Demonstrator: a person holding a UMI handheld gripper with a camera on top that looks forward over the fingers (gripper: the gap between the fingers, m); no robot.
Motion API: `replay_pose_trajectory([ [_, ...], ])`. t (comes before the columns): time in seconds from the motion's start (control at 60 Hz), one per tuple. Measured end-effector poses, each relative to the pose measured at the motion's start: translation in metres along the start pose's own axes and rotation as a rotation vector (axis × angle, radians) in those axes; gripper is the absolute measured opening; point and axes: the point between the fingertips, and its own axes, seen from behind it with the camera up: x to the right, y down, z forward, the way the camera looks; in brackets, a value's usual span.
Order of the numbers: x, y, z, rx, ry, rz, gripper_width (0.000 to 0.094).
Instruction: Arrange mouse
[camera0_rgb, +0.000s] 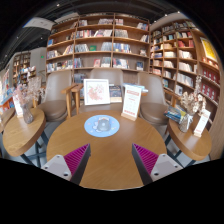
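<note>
Hovering my gripper (112, 160) wide open over round table (105, 150); mouse (102, 124) at frame centre on blue pad (101, 126), apparently light, rigid, slippery; grip sides.

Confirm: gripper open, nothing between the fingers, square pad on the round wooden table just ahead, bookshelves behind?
One error: the pad is round, not square. The gripper view shows the gripper open, nothing between the fingers, the round wooden table just ahead, bookshelves behind.

No legible text — signs unreadable
</note>
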Motion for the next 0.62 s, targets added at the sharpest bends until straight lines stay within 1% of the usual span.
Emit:
replay_pose_trajectory([
  [0.1,-0.006,0.021,-0.04,0.001,-0.025,-0.001,0.0852],
  [0.233,-0.008,0.044,-0.07,-0.011,-0.042,0.009,0.0849],
  [0.35,-0.015,0.058,-0.081,-0.026,-0.065,0.023,0.0849],
  [0.483,-0.01,0.064,-0.085,-0.02,-0.045,-0.013,0.085],
  [0.617,-0.019,0.069,-0.087,-0.025,-0.074,-0.012,0.0851],
])
